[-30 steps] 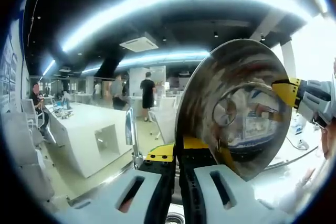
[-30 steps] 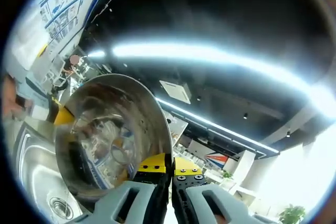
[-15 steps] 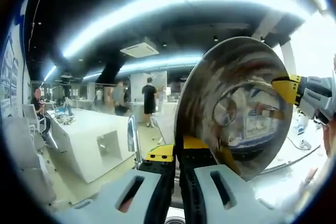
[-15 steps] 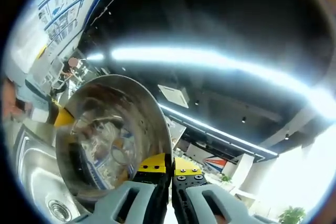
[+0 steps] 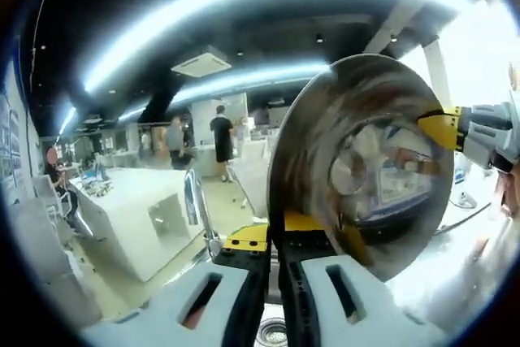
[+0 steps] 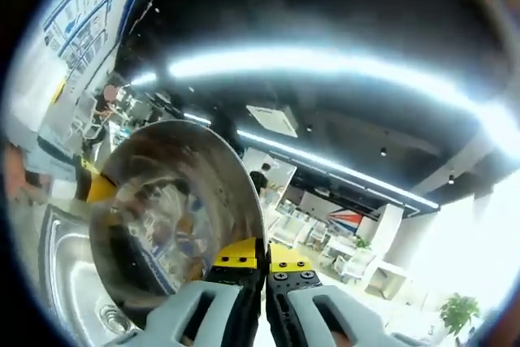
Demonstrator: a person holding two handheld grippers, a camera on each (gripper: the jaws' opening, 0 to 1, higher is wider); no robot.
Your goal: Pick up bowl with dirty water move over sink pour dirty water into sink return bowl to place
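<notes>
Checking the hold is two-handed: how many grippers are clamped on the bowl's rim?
2: the left gripper at the bowl rim's lower edge, the right gripper on the opposite edge.

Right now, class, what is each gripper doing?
Left gripper: shut on the bowl rim.
Right gripper: shut on the bowl's opposite rim.

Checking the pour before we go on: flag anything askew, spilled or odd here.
The steel bowl is tipped on edge, rim clamped by both the left gripper and right gripper, above the sink. That suits pouring. No spill or damage shows.
</notes>
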